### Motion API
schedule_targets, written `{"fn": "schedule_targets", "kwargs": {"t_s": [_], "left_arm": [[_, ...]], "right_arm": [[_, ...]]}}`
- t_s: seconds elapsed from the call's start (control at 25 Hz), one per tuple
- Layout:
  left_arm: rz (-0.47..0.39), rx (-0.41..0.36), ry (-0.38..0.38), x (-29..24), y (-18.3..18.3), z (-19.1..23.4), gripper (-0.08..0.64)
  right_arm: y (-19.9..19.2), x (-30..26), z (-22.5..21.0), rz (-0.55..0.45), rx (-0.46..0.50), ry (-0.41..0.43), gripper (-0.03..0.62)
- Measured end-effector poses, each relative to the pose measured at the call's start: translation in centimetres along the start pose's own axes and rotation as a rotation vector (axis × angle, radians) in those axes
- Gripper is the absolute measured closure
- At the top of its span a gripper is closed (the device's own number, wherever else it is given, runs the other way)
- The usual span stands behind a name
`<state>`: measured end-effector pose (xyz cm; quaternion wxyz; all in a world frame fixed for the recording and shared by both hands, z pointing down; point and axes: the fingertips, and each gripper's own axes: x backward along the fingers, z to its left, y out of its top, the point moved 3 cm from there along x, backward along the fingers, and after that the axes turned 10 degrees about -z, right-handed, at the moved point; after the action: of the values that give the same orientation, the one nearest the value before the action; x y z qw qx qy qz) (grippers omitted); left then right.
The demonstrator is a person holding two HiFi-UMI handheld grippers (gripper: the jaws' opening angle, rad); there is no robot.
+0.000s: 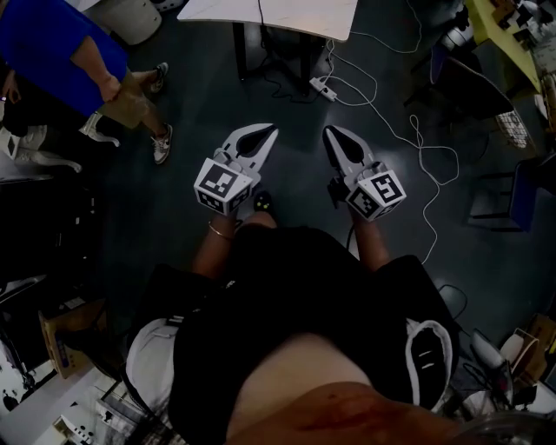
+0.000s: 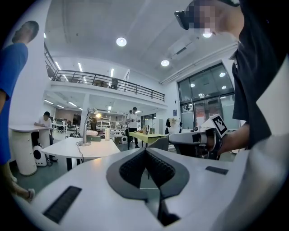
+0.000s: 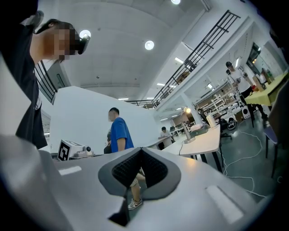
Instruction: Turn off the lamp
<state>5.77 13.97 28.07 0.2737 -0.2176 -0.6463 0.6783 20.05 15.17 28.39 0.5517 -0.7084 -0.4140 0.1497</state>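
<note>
The lamp (image 2: 85,131) is a slim silver desk lamp with its head lit, standing far off on a white table (image 2: 72,149). In the right gripper view the lamp (image 3: 188,128) also shows far ahead, its bulb glowing. My left gripper (image 1: 270,131) and right gripper (image 1: 331,131) are held side by side at waist height over the dark floor, well short of the table. Both are shut with nothing between their jaws. In their own views the left gripper (image 2: 145,150) and the right gripper (image 3: 141,149) show their tips meeting.
The white table (image 1: 278,13) stands ahead on dark legs, with a power strip (image 1: 323,87) and white cables (image 1: 426,156) on the floor. A person in blue (image 1: 61,43) stands at the left. A yellow-green table (image 2: 144,134) and more people are farther back.
</note>
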Motion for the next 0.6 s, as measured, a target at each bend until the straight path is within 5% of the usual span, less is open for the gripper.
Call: {"fn": "schedule_targets", "kwargs": {"t_s": [0.6], "left_arm": [[-0.033,0.034,0.010,1.9,0.8,12.7,0.554]], "right_arm": [[-2.9,-12.6,1.7,-0.009,-0.001,0.027,0.592]]}}
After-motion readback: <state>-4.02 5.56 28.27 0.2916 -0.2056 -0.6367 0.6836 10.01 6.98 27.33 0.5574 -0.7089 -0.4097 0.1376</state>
